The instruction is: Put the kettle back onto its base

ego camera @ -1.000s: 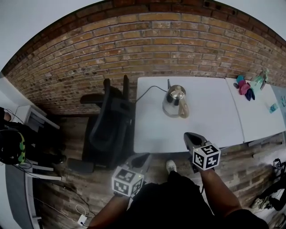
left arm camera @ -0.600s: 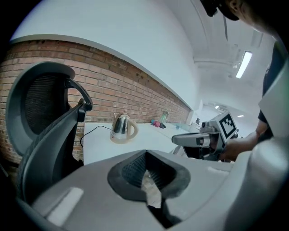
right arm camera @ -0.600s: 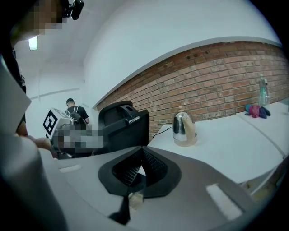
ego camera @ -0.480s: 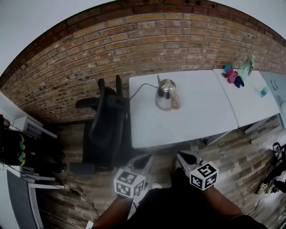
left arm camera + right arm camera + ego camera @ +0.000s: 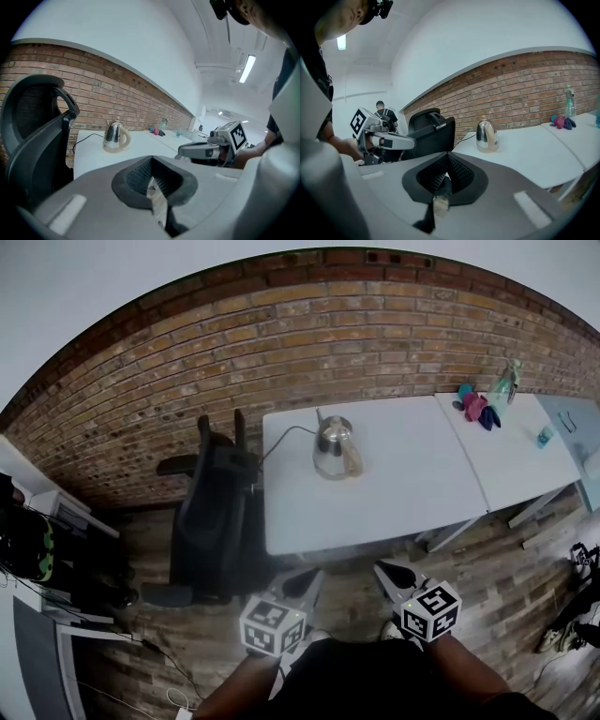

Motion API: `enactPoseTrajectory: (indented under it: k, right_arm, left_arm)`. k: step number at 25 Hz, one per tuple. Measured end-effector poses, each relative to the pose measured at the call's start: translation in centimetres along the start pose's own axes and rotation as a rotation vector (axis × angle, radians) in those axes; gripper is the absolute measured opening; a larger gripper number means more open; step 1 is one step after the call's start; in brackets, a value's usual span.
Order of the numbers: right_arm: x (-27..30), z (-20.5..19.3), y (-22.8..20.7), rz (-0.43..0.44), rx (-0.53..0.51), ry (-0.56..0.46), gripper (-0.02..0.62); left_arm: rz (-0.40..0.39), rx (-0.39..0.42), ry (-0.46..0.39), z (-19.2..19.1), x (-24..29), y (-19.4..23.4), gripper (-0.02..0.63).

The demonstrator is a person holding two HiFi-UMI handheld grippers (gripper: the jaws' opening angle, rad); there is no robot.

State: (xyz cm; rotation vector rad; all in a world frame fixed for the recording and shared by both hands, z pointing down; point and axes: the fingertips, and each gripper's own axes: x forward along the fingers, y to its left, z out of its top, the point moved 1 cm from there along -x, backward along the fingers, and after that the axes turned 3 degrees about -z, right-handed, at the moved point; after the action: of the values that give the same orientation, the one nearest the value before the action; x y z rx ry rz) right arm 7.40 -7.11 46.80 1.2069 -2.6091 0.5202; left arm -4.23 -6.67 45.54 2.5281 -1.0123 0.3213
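Note:
A shiny steel kettle (image 5: 336, 447) with a cream handle stands upright on a round cream base (image 5: 113, 149) at the back left of the white table (image 5: 394, 498). A black cord (image 5: 281, 436) runs from it to the table's left edge. Both grippers hang low in front of the person's body, well short of the table's near edge. My left gripper (image 5: 298, 583) is shut with nothing in it. My right gripper (image 5: 394, 574) is also shut and holds nothing. The kettle (image 5: 487, 136) shows far beyond the right jaws, and the kettle (image 5: 115, 137) likewise beyond the left jaws.
A black office chair (image 5: 211, 507) stands against the table's left side. A second white table (image 5: 525, 451) on the right carries a spray bottle (image 5: 502, 385) and pink and blue items (image 5: 473, 407). A brick wall runs behind. Shelving (image 5: 37, 559) stands at the far left on the wooden floor.
The view has backed away from the table, so the kettle sits farther off. Both grippers have dropped back from the table's near edge toward the body. The kettle has not moved.

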Motion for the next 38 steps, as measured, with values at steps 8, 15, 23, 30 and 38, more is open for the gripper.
enactPoseTrajectory:
  k: [8,15,23,30,38]
  right_arm:
    - [-3.4,0.8,-2.6,0.000,-0.030,-0.007,0.026]
    - [-5.5,0.3,-4.4,0.015,-0.047,0.003,0.026]
    - [-5.6,0.4,-5.2,0.020,-0.050,-0.013,0.025]
    - [-6.0,0.3,-5.1,0.019,-0.060,-0.017,0.025]
    - [-5.9,0.5,-5.0,0.014,-0.059,-0.024,0.025]
  left_arm:
    - [0.026,-0.003,-0.020,0.9,2.9,-2.8,0.000]
    - [0.009,-0.045,-0.016,0.5,5.7,-5.8,0.000]
    - [0.024,0.003,0.011,0.7,6.3,-6.3,0.000]
    - [0.021,0.026,0.012,0.8,6.4,-6.9,0.000]
    - [0.026,0.035,0.006,1.1,6.2,-6.4,0.000]
